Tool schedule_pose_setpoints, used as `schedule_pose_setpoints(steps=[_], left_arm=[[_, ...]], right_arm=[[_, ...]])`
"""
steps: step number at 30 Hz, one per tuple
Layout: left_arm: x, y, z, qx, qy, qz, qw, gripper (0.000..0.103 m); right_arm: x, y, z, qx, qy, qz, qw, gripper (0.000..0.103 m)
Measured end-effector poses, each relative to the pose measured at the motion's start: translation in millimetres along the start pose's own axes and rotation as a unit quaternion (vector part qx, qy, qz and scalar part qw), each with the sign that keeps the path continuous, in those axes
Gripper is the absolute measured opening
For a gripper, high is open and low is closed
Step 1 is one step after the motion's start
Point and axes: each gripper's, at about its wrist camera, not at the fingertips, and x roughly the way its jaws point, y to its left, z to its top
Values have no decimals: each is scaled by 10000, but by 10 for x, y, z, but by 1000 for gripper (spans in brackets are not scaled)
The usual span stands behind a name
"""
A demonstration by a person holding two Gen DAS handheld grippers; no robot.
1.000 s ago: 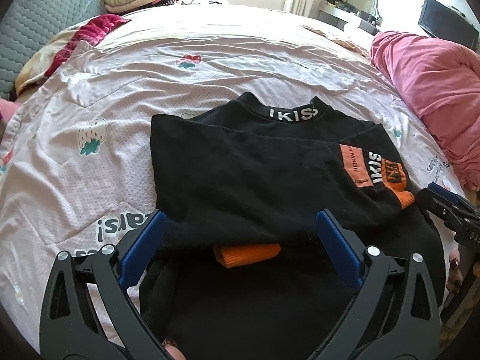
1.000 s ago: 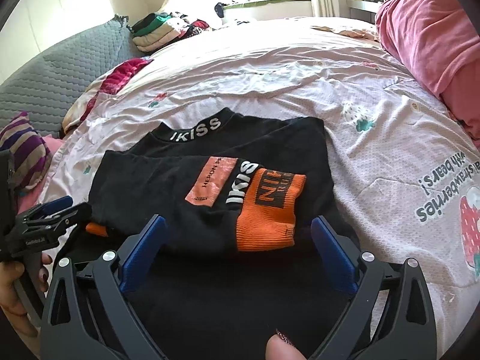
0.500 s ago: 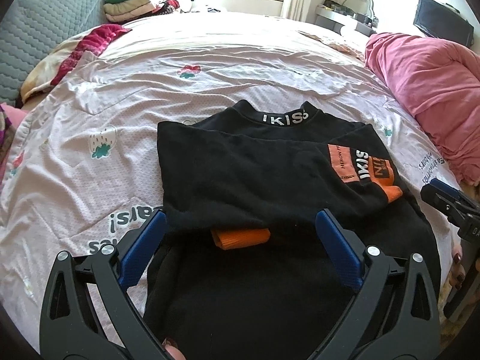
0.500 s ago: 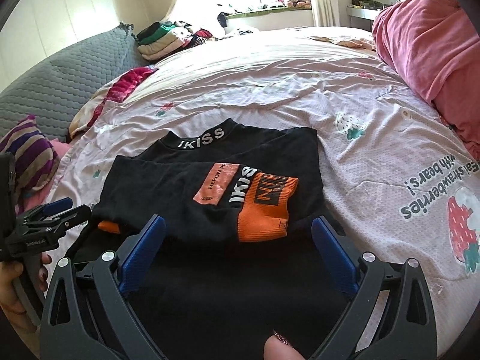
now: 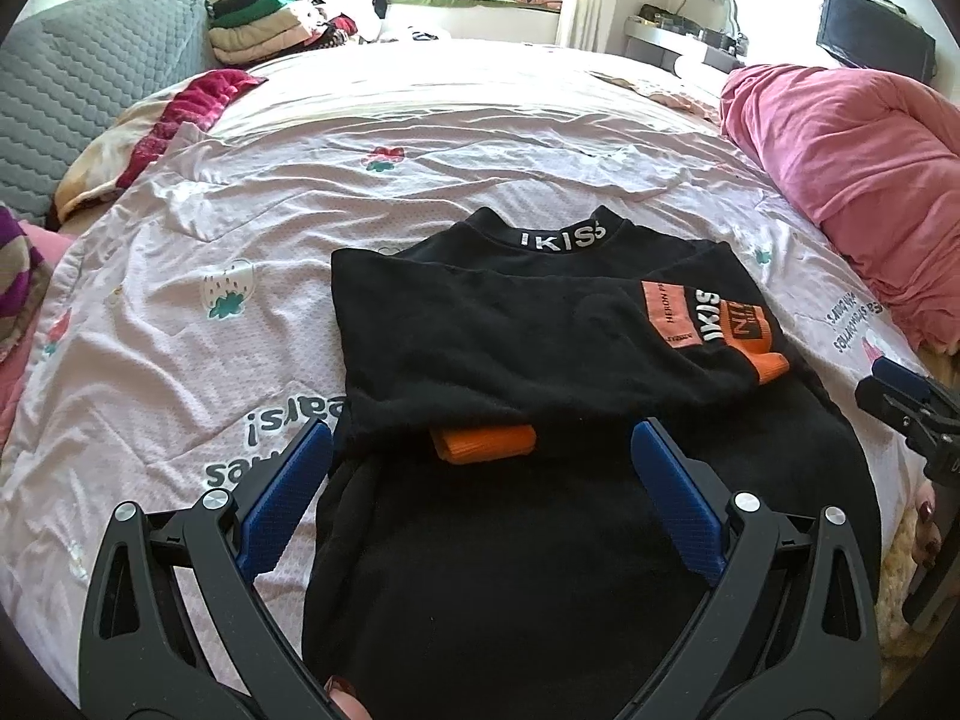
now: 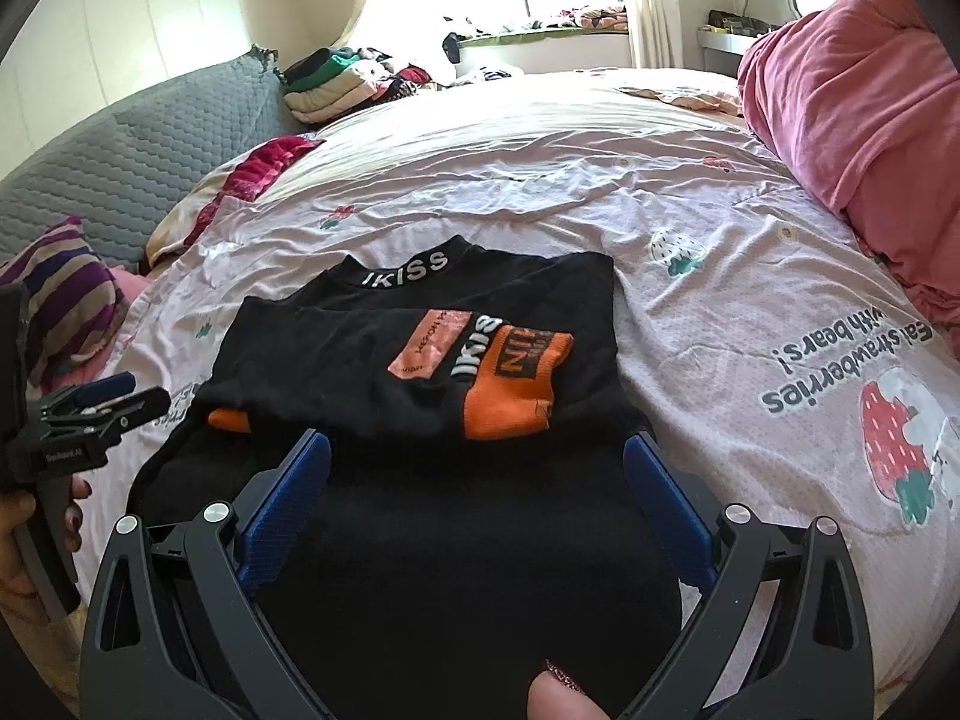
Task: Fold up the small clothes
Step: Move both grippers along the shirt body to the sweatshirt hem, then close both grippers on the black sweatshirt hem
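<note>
A black top (image 5: 480, 354) (image 6: 420, 510) with a white IKISS collar band lies flat on the bed, both sleeves folded across its chest. The upper sleeve ends in an orange cuff (image 5: 771, 366) (image 6: 510, 405); a second orange cuff (image 5: 486, 443) (image 6: 231, 419) peeks out under it. My left gripper (image 5: 480, 450) is open and empty above the top's lower half. My right gripper (image 6: 477, 453) is open and empty above the hem, and it also shows at the right edge of the left wrist view (image 5: 900, 402). The left gripper shows at the left of the right wrist view (image 6: 102, 414).
The pink strawberry-print bedsheet (image 5: 180, 312) (image 6: 750, 300) spreads all around the top. A pink quilt (image 5: 852, 180) (image 6: 870, 102) is heaped at the right. A pile of folded clothes (image 5: 270, 24) (image 6: 342, 84) and a grey headboard (image 5: 90, 84) are far left.
Both grippers have drawn back and risen from the top, so it looks smaller and more of the bed and room shows. The top has not moved.
</note>
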Motion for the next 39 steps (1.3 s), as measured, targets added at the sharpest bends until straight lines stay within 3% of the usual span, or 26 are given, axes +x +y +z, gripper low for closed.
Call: schedule_pose_setpoints(steps=[24,39], left_arm=[[-193,17,-590,-284,70,19,9996,93],[-320,327,-964,-735,188,316,9966,93]], right_arm=[[-132,-187,-647,-58,478,-155,9987,97],[-150,-320,-1071,-200,885,-130,9958,97]])
